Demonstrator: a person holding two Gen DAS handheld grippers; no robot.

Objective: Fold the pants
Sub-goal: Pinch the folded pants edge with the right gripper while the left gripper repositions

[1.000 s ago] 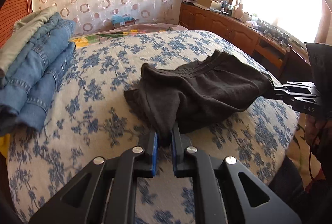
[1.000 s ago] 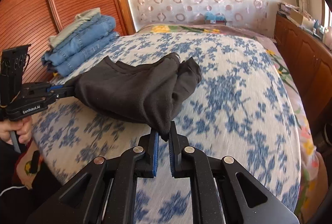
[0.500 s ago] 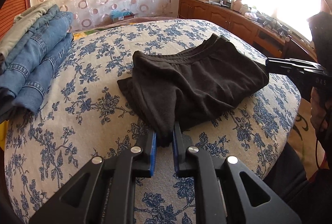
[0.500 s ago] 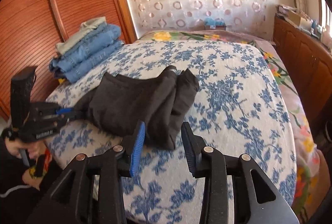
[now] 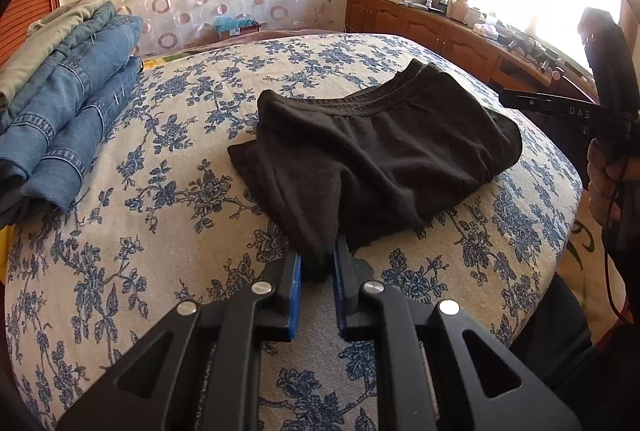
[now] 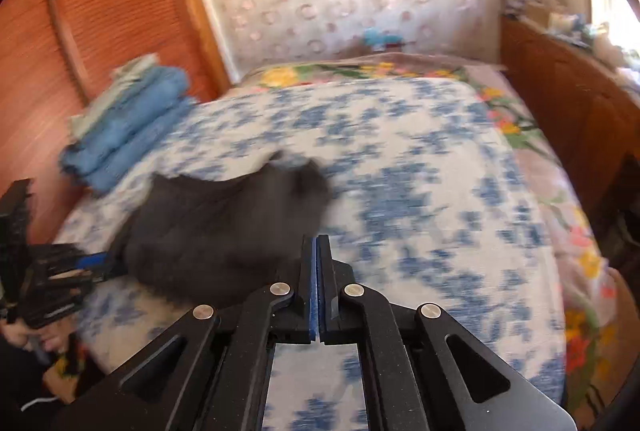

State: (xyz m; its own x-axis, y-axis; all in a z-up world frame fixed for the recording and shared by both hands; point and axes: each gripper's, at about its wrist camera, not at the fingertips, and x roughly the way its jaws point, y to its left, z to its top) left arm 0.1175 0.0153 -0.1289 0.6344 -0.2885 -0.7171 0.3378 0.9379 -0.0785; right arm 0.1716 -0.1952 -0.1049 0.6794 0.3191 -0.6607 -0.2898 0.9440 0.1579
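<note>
Black pants (image 5: 372, 147) lie folded mid-frame on the bed (image 5: 168, 191); left gripper (image 5: 317, 271) fingers pinch their hem, and the right gripper (image 6: 317, 271) fingers have just closed on nothing; tidying remains.

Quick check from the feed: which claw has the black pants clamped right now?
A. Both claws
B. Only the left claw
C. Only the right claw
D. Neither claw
B: the left claw has a bunch of the black pants pinched between its blue pads, while the right claw is shut with pad against pad, nothing between them, its tips clear of the cloth.
</note>
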